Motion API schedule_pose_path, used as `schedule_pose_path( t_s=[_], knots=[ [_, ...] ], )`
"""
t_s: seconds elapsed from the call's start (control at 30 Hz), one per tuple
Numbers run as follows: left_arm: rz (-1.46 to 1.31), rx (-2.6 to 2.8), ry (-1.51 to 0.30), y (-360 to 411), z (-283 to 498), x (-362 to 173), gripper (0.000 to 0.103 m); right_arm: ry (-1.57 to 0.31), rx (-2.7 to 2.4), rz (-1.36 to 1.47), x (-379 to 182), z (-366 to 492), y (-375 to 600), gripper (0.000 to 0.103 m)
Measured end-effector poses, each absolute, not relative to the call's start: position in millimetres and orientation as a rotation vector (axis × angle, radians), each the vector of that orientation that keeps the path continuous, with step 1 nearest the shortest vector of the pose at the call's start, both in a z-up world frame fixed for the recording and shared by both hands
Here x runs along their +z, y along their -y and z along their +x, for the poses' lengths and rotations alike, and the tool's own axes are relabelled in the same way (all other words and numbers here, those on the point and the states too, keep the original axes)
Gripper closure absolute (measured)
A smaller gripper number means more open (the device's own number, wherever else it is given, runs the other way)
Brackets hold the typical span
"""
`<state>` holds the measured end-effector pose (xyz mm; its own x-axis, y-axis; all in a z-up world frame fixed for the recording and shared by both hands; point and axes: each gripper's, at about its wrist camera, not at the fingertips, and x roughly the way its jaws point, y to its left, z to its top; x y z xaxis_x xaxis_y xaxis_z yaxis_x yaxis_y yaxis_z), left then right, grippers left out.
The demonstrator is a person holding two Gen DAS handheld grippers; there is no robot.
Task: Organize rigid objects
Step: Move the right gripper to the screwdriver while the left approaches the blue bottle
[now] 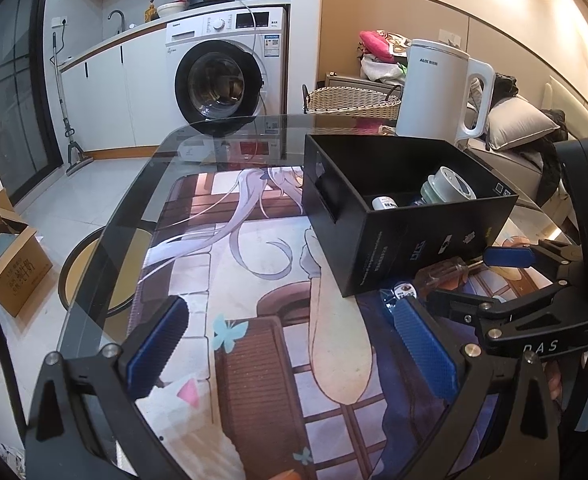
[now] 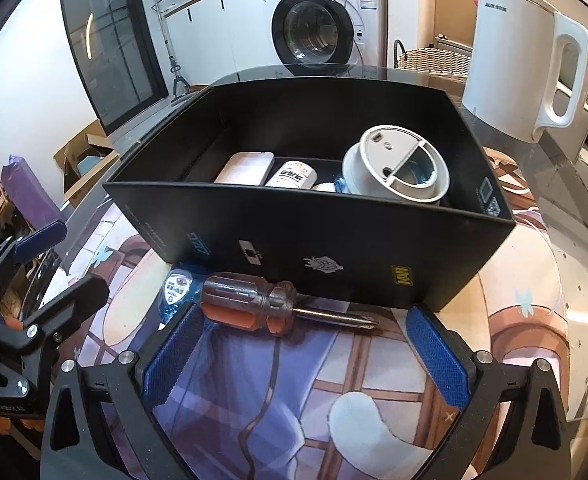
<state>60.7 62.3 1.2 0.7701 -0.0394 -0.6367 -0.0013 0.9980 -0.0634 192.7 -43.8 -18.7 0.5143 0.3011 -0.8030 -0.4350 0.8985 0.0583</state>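
A black open box (image 2: 334, 248) stands on the printed mat. Inside it lie a round white lid-like part (image 2: 398, 168), a white bottle (image 2: 291, 174) and a pale flat case (image 2: 245, 168). A screwdriver (image 2: 253, 306) with a clear orange-brown handle lies on the mat against the box's near wall, beside a small blue packet (image 2: 177, 288). My right gripper (image 2: 306, 344) is open just behind the screwdriver, with its left pad close to the handle. My left gripper (image 1: 289, 344) hovers open over the mat, left of the box (image 1: 406, 208), holding nothing. The right gripper (image 1: 474, 280) shows beside the screwdriver (image 1: 446, 274).
A white kettle (image 1: 442, 92) stands on the glass table behind the box. The table's rounded edge (image 1: 105, 240) runs along the left. Beyond are a washing machine (image 1: 221, 76), a wicker basket (image 1: 352, 100) and a cardboard box (image 1: 9, 260) on the floor.
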Motion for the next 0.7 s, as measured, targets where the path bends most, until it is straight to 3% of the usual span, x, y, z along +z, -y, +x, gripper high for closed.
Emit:
schedule_pose_path(
  t_s=[0.7],
  knots=[
    [0.002, -0.110, -0.767, -25, 72, -4, 0.000, -0.935, 0.391, -0.175, -21, 202, 98, 0.000]
  ],
)
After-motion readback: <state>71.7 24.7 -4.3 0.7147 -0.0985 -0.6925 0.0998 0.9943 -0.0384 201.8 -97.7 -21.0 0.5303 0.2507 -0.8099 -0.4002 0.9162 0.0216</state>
